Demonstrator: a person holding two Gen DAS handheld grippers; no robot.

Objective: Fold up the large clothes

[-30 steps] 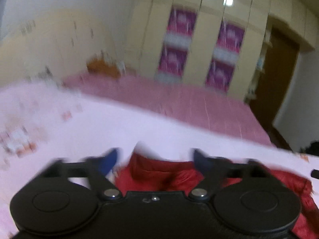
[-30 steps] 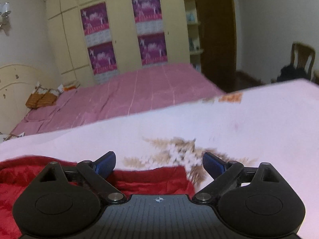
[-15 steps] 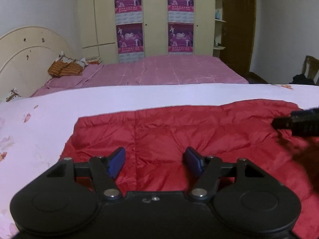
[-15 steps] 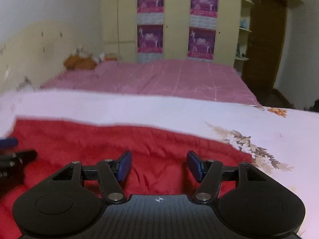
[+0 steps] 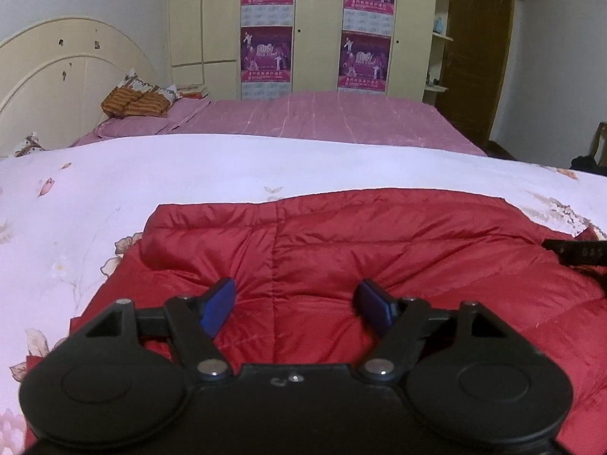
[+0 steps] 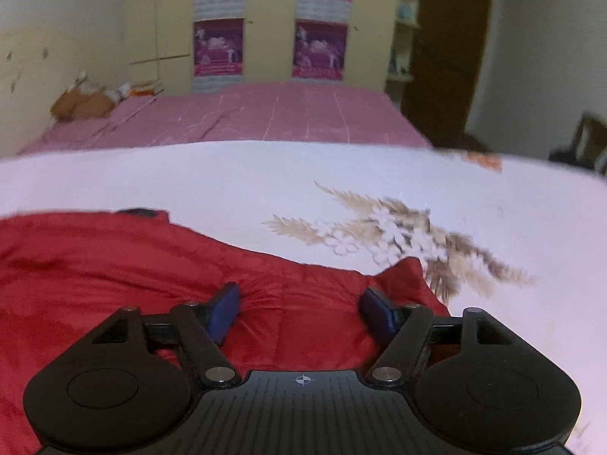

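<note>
A red quilted jacket (image 5: 341,250) lies spread flat on a white floral bedsheet (image 5: 151,174). My left gripper (image 5: 297,305) is open, its blue pads just above the jacket's middle. My right gripper (image 6: 301,309) is open over the jacket (image 6: 114,261) near its right edge, where a corner of the fabric sticks up beside the right pad. The tip of the right gripper (image 5: 576,252) shows at the right edge of the left wrist view.
Beyond the white sheet lies a pink bedspread (image 5: 322,121) with an orange pillow (image 5: 132,104) by the cream headboard (image 5: 57,76). Wardrobes with purple posters (image 5: 267,26) stand behind. A dark door (image 5: 478,57) and a chair (image 6: 588,140) are at right.
Both grippers have swung back over the jacket and come lower onto it. The jaws stay open. The right gripper has shifted toward the jacket's right edge.
</note>
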